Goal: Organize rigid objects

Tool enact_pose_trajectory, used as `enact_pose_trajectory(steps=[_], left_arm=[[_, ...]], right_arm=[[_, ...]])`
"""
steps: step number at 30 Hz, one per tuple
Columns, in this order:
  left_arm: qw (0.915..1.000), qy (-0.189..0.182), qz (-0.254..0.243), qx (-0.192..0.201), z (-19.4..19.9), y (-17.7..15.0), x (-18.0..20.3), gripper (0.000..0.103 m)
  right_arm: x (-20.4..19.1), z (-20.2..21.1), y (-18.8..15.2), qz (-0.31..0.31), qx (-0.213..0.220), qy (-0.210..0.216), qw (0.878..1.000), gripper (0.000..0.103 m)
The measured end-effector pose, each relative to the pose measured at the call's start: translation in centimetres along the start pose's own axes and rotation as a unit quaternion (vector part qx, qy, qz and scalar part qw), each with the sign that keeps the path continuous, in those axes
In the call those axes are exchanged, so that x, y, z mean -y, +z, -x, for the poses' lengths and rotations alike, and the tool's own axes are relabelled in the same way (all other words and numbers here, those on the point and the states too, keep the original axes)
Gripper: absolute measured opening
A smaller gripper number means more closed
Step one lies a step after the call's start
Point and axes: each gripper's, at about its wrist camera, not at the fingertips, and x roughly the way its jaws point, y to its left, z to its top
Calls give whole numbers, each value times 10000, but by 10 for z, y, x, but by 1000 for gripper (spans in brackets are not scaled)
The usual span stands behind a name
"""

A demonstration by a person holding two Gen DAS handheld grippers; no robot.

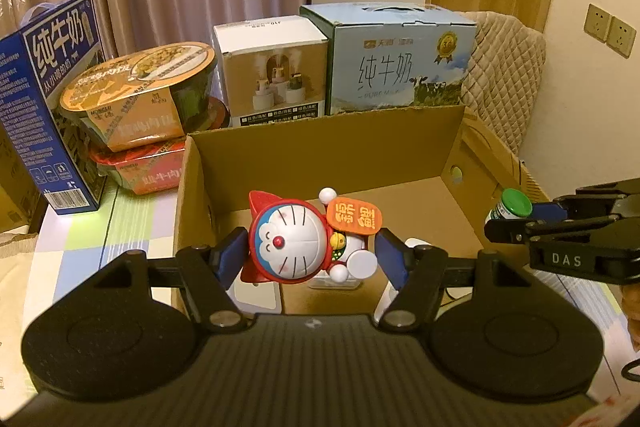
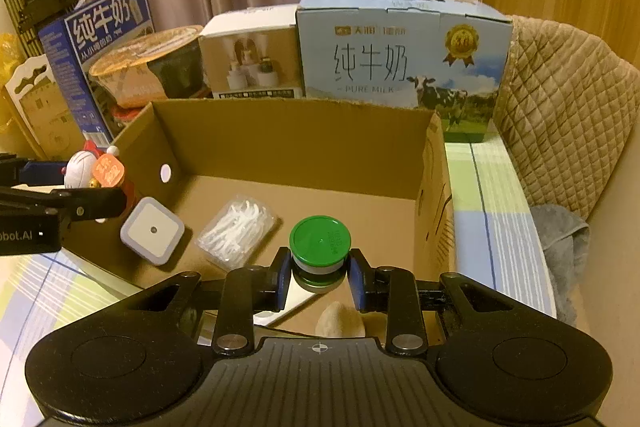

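Note:
My left gripper (image 1: 312,259) is shut on a Doraemon figurine (image 1: 296,241) and holds it over the near left part of an open cardboard box (image 1: 320,143). My right gripper (image 2: 320,277) is shut on a small bottle with a green cap (image 2: 320,241) and holds it over the box's near right part (image 2: 296,131). In the right wrist view the figurine (image 2: 86,169) and the left gripper show at the left edge. In the left wrist view the green-capped bottle (image 1: 514,205) and the right gripper show at the right. Inside the box lie a square white night light (image 2: 153,230) and a clear case of floss picks (image 2: 238,229).
Behind the box stand a light blue milk carton (image 1: 396,63), a white humidifier box (image 1: 274,71), two stacked instant noodle bowls (image 1: 140,95) and a dark blue milk carton (image 1: 44,95). A quilted chair back (image 2: 568,115) and a grey cloth (image 2: 564,247) are at the right.

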Motion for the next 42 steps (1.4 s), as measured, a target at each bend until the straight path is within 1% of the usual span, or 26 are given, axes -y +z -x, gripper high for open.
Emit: enact_pose_trajectory(steps=[10, 11, 12, 15, 16, 18, 19, 20, 25, 30, 35, 38, 42], left_arm=[[9997, -2, 145, -197, -24, -2, -4, 66], [9997, 10, 166, -157, -25, -1, -4, 74], [9997, 23, 206, -115, -23, 1, -5, 77], [9997, 72, 216, 3, -15, 6, -7, 78], [9997, 96, 199, 35, -11, 7, -8, 78], [9997, 145, 149, 104, -4, 10, -8, 78], [9997, 154, 155, 143, 1, 10, -9, 78], [9996, 143, 169, 172, 6, 10, -9, 78], [9993, 165, 190, 279, 30, 4, -6, 78], [9988, 186, 305, 324, 61, -14, 0, 78], [9980, 198, 489, 349, 98, -41, 6, 80], [9974, 222, 598, 342, 118, -58, 10, 80], [9967, 331, 652, 345, 147, -84, 18, 80]], right_arm=[[7, -12, -3, -174, -134, 79, 9997, 27], [8, -13, -3, -206, -137, 88, 9997, 27], [8, -13, -2, -256, -124, 96, 9995, 27], [15, -11, 1, -512, 3, 190, 9985, 27], [16, -10, 3, -570, 61, 207, 9981, 29], [18, -5, 6, -602, 201, 187, 9978, 48], [19, -1, 8, -618, 277, 203, 9975, 63], [21, 3, 9, -637, 358, 240, 9970, 66], [25, 25, 8, -753, 493, 231, 9957, 66], [19, 58, -6, -677, 558, 247, 9958, 66], [6, 99, -32, -627, 580, 197, 9962, 67], [-1, 124, -52, -702, 592, 230, 9955, 68], [-13, 156, -81, -697, 646, 220, 9952, 69]])
